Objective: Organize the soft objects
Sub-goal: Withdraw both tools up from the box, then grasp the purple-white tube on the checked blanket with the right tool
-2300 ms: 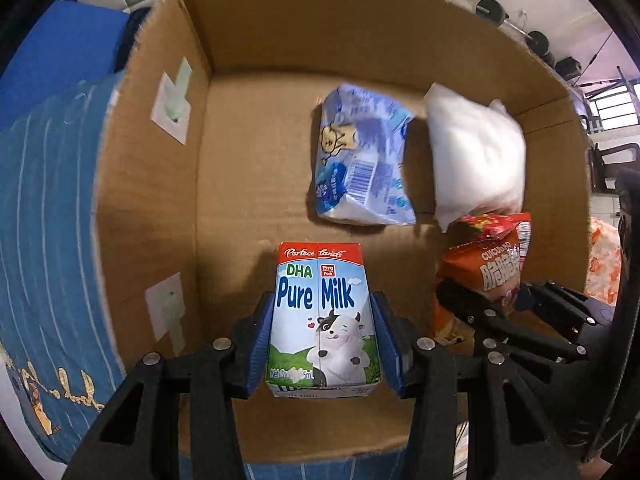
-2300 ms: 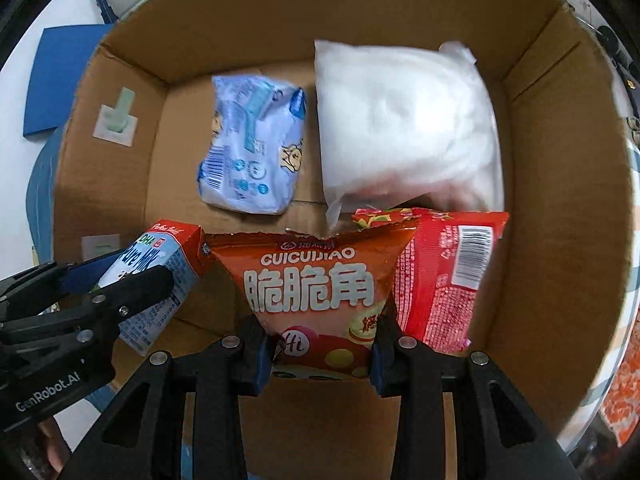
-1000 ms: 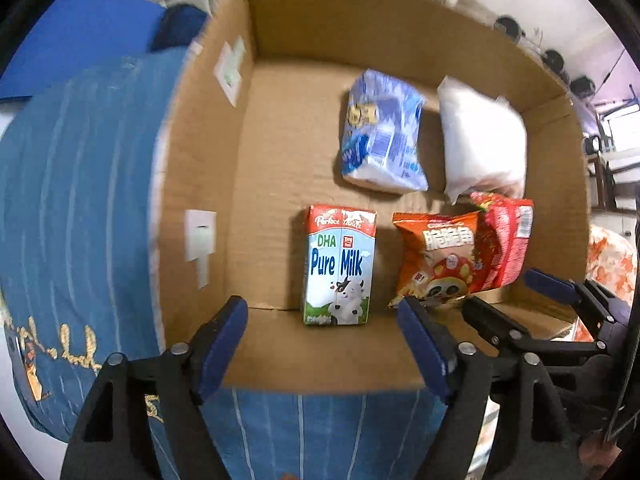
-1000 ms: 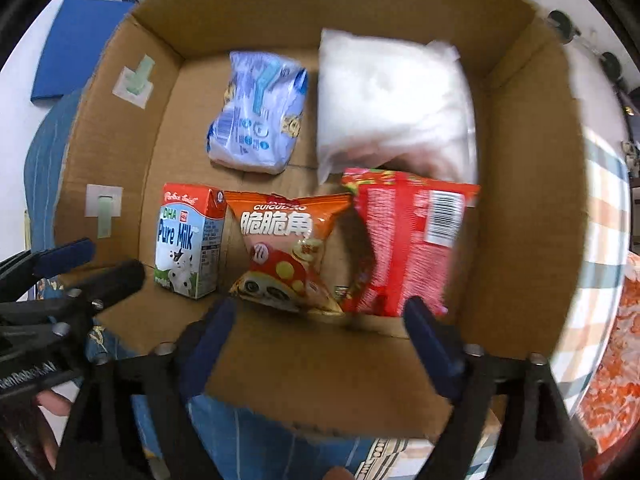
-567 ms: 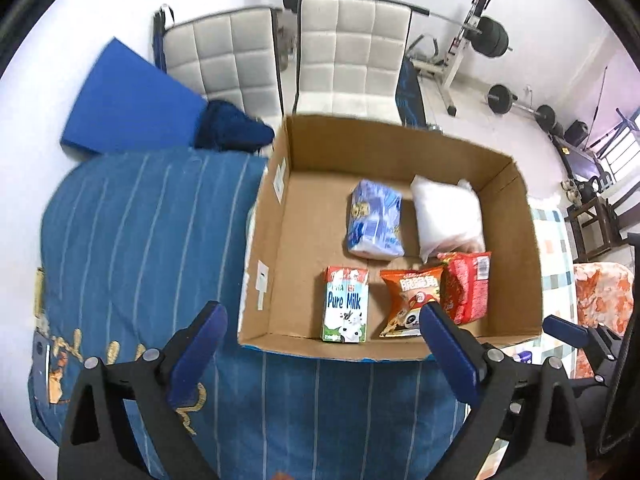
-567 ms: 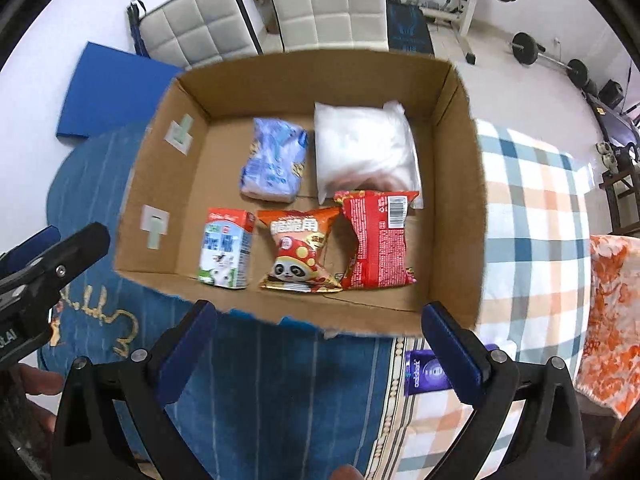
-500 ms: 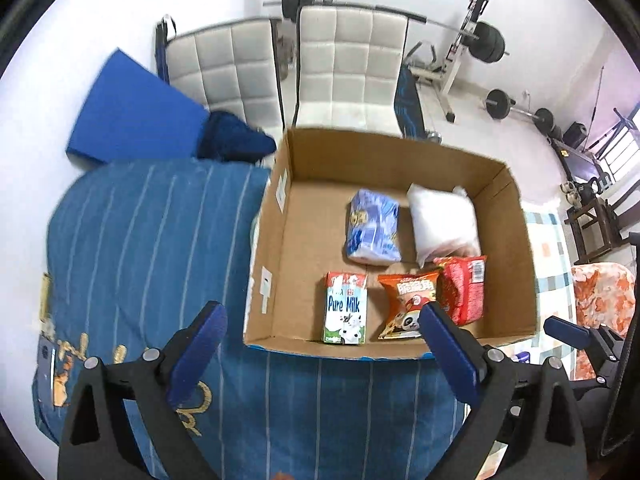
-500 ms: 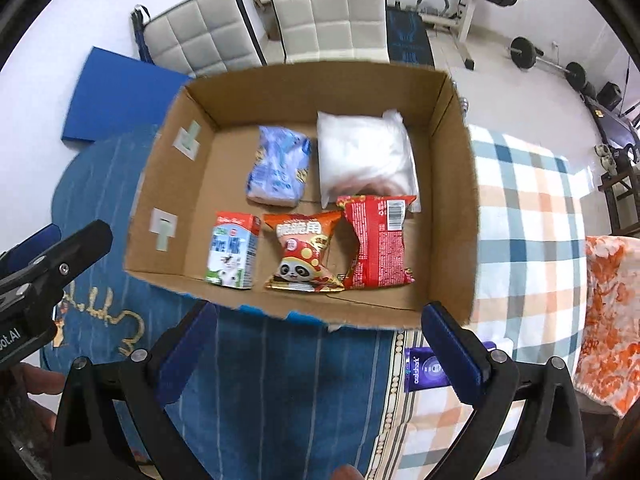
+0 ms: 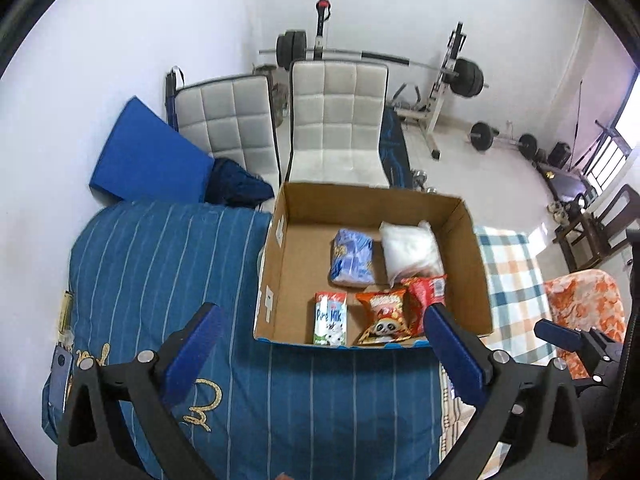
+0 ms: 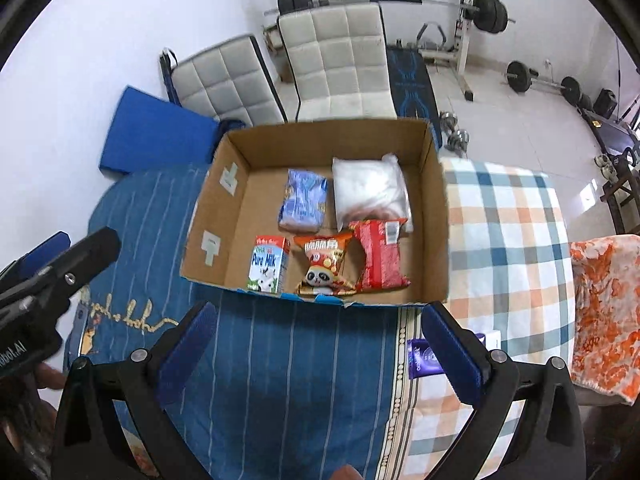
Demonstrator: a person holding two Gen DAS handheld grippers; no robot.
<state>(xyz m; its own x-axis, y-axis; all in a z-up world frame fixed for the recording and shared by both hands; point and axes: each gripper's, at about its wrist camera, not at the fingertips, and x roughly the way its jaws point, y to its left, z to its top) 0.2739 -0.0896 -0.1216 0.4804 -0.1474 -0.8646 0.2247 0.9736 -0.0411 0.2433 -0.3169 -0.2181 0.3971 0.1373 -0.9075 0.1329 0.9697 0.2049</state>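
Cardboard box (image 10: 434, 216) – five packs, both tongs agape

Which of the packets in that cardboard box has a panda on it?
The orange snack bag, in the middle of the front row. The milk carton beside it shows a cow; the red packet on its other side shows no animal.

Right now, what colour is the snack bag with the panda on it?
Orange, with red near the panda. The panda snack bag shows best in the right wrist view.

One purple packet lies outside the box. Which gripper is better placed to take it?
Right, probably. The purple packet lies beside the right gripper, on its right-hand side; both grippers are open and empty.
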